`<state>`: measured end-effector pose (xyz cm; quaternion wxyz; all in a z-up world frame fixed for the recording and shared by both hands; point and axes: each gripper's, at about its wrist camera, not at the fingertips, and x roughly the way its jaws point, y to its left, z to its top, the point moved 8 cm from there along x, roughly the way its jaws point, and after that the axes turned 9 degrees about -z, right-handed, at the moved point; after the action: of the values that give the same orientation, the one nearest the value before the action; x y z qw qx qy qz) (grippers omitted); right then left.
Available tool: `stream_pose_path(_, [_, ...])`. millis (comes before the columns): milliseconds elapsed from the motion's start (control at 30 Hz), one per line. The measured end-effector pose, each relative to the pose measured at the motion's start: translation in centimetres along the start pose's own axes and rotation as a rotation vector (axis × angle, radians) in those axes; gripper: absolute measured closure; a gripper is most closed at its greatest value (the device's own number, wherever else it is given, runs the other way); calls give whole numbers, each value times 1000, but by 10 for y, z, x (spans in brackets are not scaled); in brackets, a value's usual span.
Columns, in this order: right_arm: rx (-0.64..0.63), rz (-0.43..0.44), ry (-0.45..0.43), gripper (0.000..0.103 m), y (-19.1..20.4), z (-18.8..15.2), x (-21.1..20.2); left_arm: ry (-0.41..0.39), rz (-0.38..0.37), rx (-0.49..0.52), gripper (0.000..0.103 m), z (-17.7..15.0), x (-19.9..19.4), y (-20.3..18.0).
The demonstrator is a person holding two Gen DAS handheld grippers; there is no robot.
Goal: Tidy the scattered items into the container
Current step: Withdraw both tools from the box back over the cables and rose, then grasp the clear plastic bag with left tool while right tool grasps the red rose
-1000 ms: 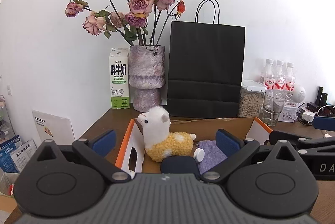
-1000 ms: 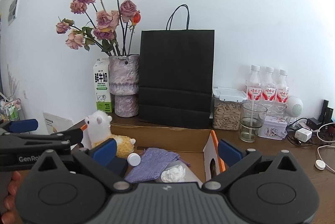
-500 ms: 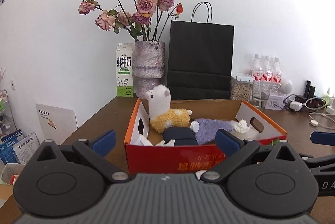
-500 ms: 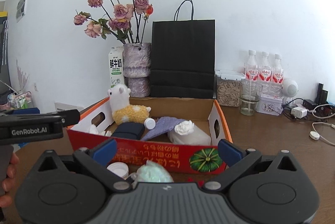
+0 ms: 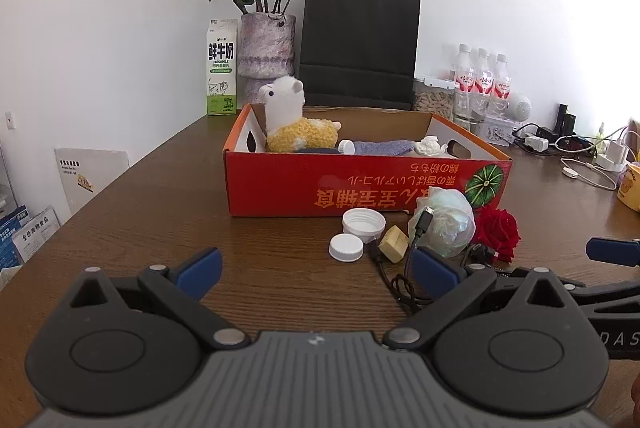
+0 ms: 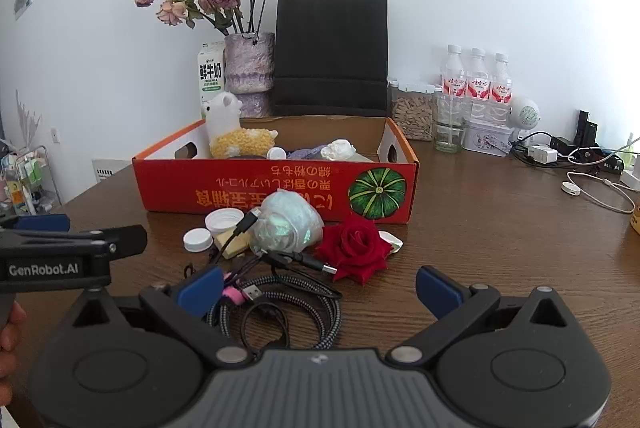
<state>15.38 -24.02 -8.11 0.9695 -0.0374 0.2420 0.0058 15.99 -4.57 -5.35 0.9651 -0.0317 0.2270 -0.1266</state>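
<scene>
the red cardboard box [image 5: 360,183] sits ahead of the left gripper [image 5: 316,268], beyond its fingertips, already holding a plush alpaca [image 5: 296,123], a purple cloth [image 5: 384,147] and a crumpled tissue [image 5: 430,145]. this gripper's fingers are spread wide with nothing between them, hovering low over the wooden table [image 5: 160,211]. past the right-hand fingertip lie the leftovers: two white caps [image 5: 354,234], a beige block [image 5: 394,248], a bagged bundle [image 5: 444,222], a red rose [image 5: 498,230] and a black cable [image 5: 404,280]. they cluster against the box's front wall, so i judge they are simply the pieces not yet lifted in.

from the right wrist, the right gripper [image 6: 318,284] is likewise released and empty, fingers wide. the coiled cables [image 6: 280,296] lie just ahead of and partly between its fingertips, nearer the left-hand one; the red rose [image 6: 354,248] sits just beyond the gap, the bagged bundle [image 6: 286,222] past that, touching the box [image 6: 276,193]. the left gripper [image 6: 24,224] juts in beside the left-hand finger, held by a hand [image 6: 10,332]. the wide opening suits straddling the loose cable heap, which looks likeliest to snag or trail when lifted.
</scene>
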Motion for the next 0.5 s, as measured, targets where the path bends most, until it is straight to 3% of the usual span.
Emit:
stream_pose_path(233, [2,-44,49,0,-5,-16,10,6,28,-11,0,-10,6,5])
stream_pose_path(500, [5,-42,35,0,-7,-22,16,54,47,-20,0,-20,22,12])
